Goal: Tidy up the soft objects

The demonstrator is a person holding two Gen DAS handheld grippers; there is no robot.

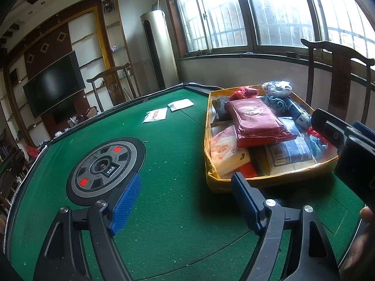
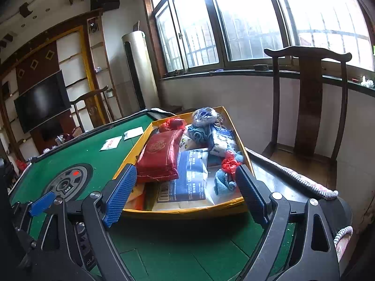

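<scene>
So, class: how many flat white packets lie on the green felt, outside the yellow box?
2: one packet with red print, and a plainer one just beyond it, both left of the box.
</scene>
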